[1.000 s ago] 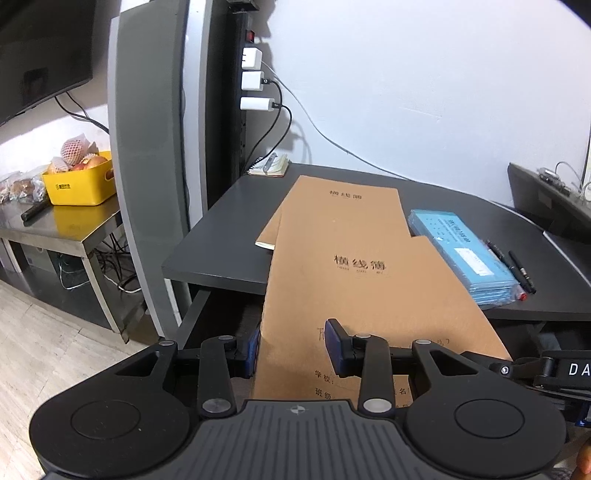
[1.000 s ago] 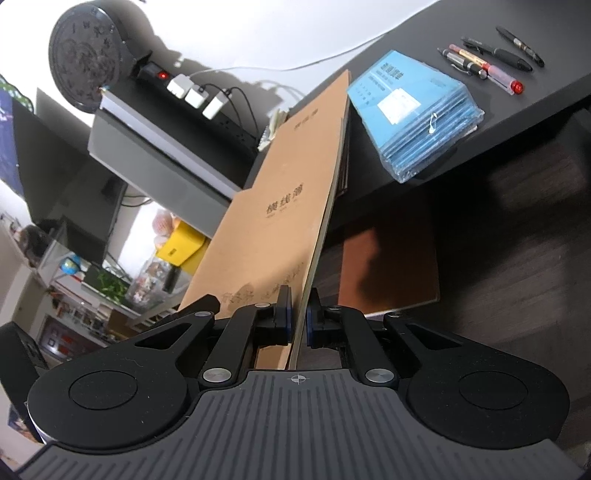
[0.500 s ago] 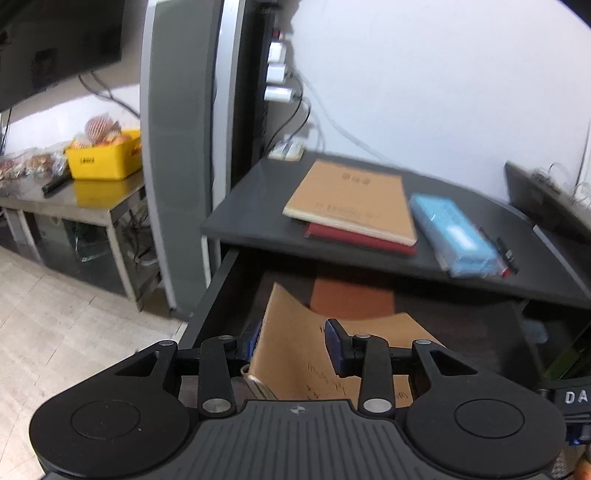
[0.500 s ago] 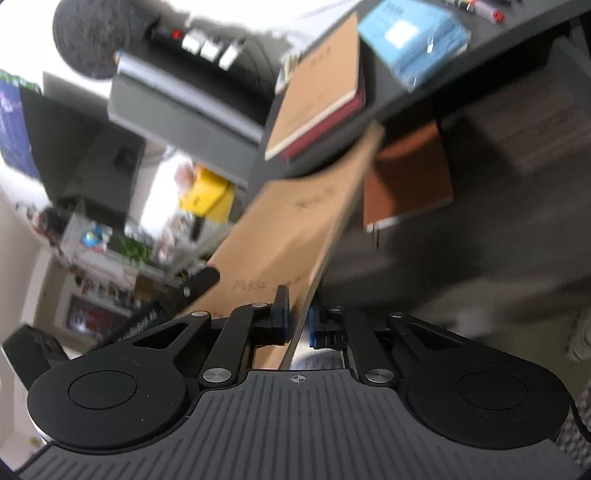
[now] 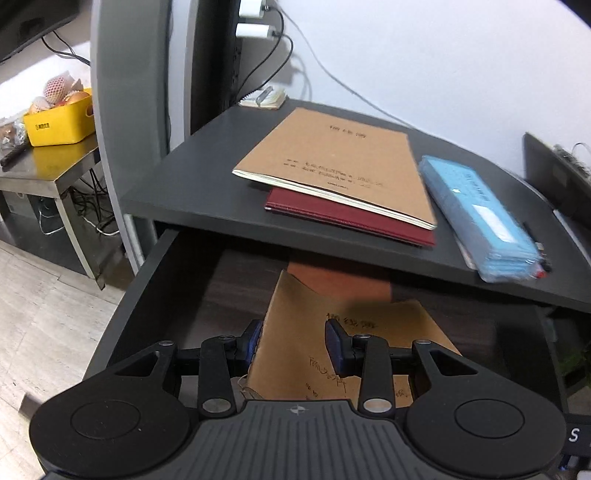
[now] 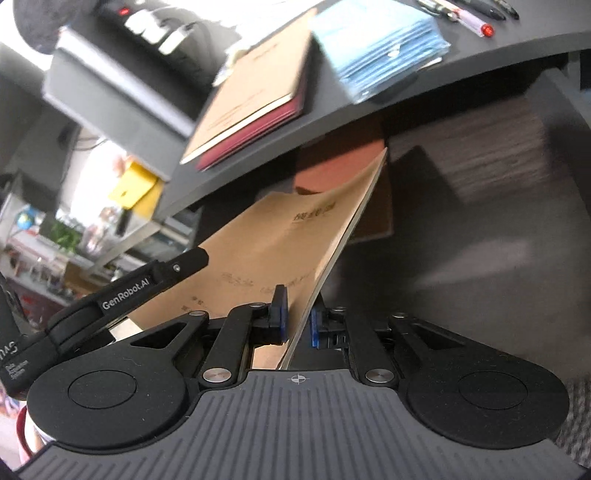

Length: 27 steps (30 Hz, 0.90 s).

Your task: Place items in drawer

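A kraft notebook (image 5: 354, 317) slants down into the open black drawer (image 5: 155, 280), its far corner over a reddish-brown notebook (image 5: 332, 277) that lies on the drawer floor. My left gripper (image 5: 294, 341) is shut on the kraft notebook's near left edge. One of its fingers (image 6: 147, 284) shows across the cover in the right wrist view. My right gripper (image 6: 298, 321) straddles the kraft notebook's (image 6: 295, 236) right edge, its pads standing a little off the paper on both sides.
On the desk top (image 5: 207, 184) above the drawer lie a second kraft notebook (image 5: 332, 162) on a dark red book (image 5: 332, 210), a blue pack (image 5: 476, 206) and several pens (image 6: 476, 18). A small notepad (image 5: 262, 99) sits at the back. A steel table with a yellow bin (image 5: 59, 125) stands left.
The kraft notebook has come down from desk height into the drawer with both grippers. The right gripper's pads, tight on its edge a second ago, now stand slightly apart.
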Each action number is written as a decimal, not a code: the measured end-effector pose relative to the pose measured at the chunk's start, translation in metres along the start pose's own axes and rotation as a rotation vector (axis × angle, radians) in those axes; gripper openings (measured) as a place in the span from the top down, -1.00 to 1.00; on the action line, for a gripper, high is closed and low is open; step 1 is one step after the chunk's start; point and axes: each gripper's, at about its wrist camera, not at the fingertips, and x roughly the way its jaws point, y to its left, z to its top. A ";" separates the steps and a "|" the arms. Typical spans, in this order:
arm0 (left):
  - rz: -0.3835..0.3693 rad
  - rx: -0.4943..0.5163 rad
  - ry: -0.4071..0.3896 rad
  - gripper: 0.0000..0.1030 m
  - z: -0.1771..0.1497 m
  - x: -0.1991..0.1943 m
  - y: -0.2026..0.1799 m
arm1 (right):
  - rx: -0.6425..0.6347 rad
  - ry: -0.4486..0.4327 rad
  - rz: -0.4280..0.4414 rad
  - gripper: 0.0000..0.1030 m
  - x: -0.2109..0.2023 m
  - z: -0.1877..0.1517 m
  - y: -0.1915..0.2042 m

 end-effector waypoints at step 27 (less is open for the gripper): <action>0.124 -0.082 -0.040 -0.47 0.003 -0.006 0.050 | 0.162 -0.058 -0.227 -0.06 0.039 0.049 -0.025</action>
